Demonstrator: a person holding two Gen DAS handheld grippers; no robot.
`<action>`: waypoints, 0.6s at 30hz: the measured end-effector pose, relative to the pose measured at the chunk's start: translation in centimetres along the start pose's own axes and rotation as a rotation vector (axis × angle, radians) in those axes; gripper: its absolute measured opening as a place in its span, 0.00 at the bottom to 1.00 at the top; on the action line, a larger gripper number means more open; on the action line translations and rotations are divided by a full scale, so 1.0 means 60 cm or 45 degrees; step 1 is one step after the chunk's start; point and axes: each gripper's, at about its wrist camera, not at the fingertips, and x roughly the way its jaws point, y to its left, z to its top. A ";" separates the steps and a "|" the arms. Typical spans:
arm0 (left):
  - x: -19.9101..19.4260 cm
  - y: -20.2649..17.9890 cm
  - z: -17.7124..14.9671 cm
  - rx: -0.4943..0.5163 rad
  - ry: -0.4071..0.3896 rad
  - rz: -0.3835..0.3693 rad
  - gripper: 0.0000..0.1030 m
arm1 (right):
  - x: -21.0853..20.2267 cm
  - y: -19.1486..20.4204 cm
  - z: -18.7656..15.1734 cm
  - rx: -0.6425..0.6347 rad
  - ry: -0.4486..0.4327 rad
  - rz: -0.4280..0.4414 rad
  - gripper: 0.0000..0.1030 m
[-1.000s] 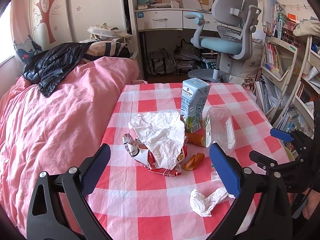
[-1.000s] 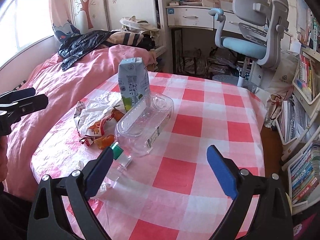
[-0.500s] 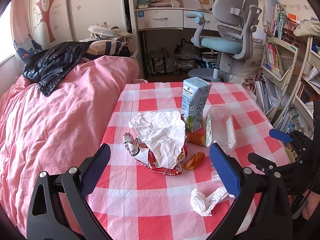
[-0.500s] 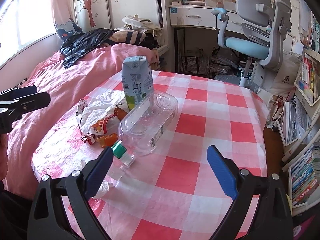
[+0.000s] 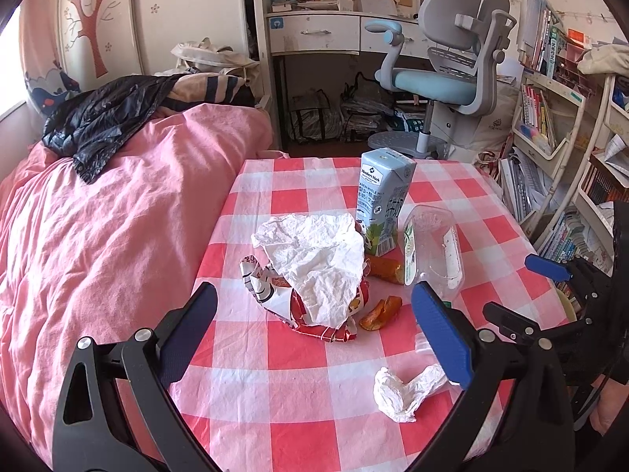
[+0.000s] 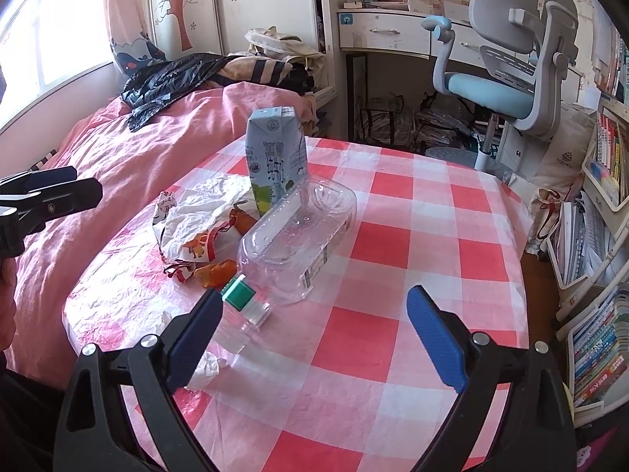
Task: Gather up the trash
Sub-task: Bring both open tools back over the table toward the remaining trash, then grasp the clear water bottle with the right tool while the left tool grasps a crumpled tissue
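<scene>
The light-blue milk carton (image 5: pixel 383 200), upper centre of the left wrist frame, reads "Member's Mark"; its smaller print is illegible.

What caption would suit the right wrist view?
Open right gripper hovers over a checked table with a milk carton, clear bottle and crumpled wrapper.

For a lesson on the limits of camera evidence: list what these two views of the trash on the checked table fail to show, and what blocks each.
- Snack wrapper: left wrist view, mostly under the crumpled white paper.
- Bottle cap: right wrist view, partly behind the right tool finger.
- Milk carton: small print unreadable in both.
- Orange peel: right wrist view, partly behind the wrapper.
- Any trash bin: in neither view.
</scene>
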 end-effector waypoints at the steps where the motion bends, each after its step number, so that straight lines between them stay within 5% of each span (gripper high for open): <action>1: 0.000 0.006 -0.003 -0.005 0.006 -0.010 0.93 | 0.001 0.001 0.001 0.005 0.000 0.004 0.88; 11: 0.002 0.117 -0.040 -0.135 0.138 -0.071 0.93 | 0.032 0.033 0.014 0.036 0.015 0.049 0.89; 18: 0.019 0.049 -0.052 0.114 0.240 -0.249 0.93 | 0.082 0.056 0.016 0.057 0.116 0.044 0.89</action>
